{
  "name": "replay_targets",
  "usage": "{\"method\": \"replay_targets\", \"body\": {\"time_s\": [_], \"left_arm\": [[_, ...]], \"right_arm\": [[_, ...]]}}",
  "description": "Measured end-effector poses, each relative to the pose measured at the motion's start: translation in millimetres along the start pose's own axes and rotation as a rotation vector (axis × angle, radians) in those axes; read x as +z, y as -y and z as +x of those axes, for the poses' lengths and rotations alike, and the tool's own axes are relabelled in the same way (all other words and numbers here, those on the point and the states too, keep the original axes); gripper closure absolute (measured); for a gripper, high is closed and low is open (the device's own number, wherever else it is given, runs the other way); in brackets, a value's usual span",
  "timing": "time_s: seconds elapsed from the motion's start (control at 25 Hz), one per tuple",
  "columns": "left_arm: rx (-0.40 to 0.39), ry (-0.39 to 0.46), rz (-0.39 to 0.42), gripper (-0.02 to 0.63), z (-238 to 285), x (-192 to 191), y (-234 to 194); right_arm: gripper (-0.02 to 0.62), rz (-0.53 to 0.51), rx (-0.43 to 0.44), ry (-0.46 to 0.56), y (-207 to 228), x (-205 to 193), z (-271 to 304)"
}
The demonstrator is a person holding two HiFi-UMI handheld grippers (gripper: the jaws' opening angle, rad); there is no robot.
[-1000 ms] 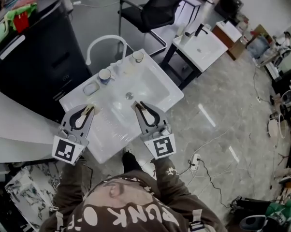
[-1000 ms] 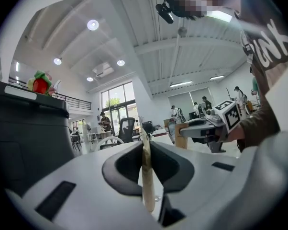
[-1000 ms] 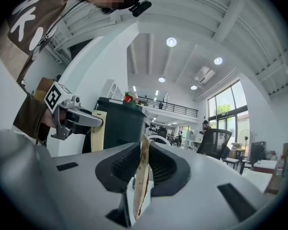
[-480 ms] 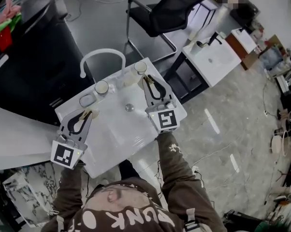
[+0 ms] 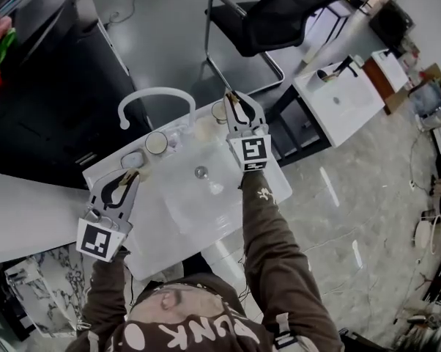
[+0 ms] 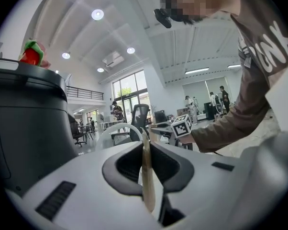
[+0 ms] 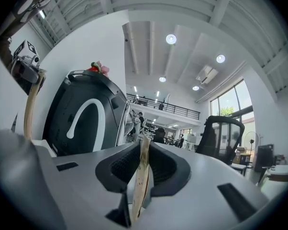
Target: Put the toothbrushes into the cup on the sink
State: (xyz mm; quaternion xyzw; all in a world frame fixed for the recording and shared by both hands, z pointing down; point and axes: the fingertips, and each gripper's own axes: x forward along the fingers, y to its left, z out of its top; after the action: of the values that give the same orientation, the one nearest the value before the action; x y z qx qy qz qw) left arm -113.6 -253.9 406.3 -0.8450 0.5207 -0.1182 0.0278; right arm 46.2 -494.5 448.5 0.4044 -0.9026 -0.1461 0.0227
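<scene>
A: Right gripper (image 5: 234, 100) noted clenched on a toothbrush (image 7: 142, 176). The cup (image 5: 219, 111) is seen just beside its jaw tips, at the far rim of the sink (image 5: 178, 215).

B: Judged best: the brush is stood upright over the mouth, then released. Left gripper (image 5: 131, 176) is clamped on a second toothbrush (image 6: 147, 176), with that cup well beyond its jaws.

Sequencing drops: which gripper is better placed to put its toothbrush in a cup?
Right, likely: the right gripper holds its toothbrush at the rear cup; the left gripper hangs short of the other cup.
</scene>
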Motion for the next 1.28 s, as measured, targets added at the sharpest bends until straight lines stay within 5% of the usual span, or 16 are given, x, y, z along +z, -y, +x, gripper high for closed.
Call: {"method": "replay_targets", "body": {"time_s": [0.56, 0.92, 1.08, 1.28], "left_arm": [[0.019, -0.045, -0.019, 0.568, 36, -14, -19], [0.005, -0.054, -0.012, 0.568, 47, -15, -18], [0.005, -0.05, -0.011, 0.568, 48, -14, -18], [0.004, -0.048, 0.001, 0.568, 51, -12, -20]], "right_arm": [[0.529, 0.074, 0.034, -0.106, -7, -98, 30], [0.517, 0.076, 0.019, -0.096, -1, -102, 32], [0.403, 0.081, 0.04, -0.085, -6, -93, 31], [0.36, 0.064, 0.057, -0.041, -16, -76, 22]]}}
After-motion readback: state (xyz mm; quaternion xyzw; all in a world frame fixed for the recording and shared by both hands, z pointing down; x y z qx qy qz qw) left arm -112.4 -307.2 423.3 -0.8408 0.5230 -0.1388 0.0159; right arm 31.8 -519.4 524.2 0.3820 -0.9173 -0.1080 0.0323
